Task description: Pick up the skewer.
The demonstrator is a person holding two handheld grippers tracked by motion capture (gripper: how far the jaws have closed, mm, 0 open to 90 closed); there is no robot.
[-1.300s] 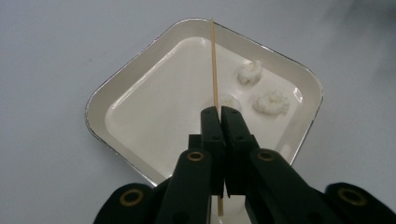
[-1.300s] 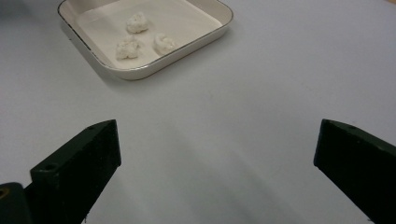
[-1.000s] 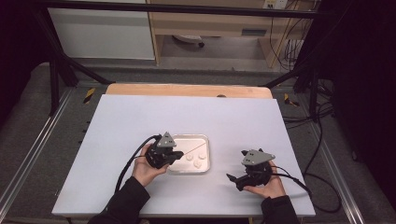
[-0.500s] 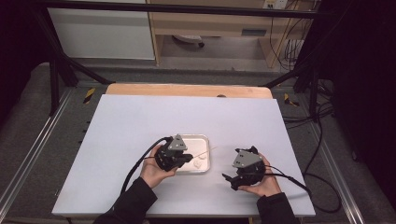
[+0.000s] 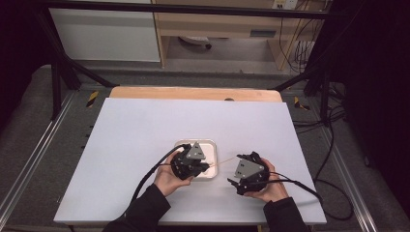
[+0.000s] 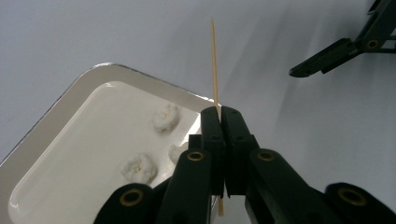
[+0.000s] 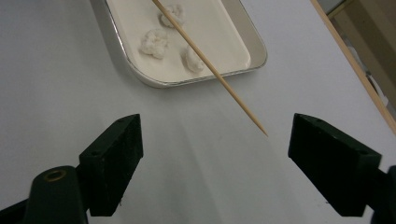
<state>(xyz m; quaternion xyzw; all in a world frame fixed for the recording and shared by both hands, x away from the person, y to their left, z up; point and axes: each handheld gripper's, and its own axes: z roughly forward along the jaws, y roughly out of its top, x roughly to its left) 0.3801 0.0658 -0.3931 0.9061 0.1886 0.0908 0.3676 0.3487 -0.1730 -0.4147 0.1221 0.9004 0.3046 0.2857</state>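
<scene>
At lower centre of the high view, the left gripper (image 5: 205, 167) pinches a skewer (image 6: 215, 65) over the tray (image 5: 209, 143), having slid rightward; its tip now points at the right gripper (image 5: 233, 175), whose spread jaws, empty, have just been closing.

A pale grey-white rectangular tabletop (image 5: 145, 140) with a wooden far edge carries a shallow white metal tray (image 5: 211, 144) near its front middle, holding three small white lumps (image 7: 155, 42).
</scene>
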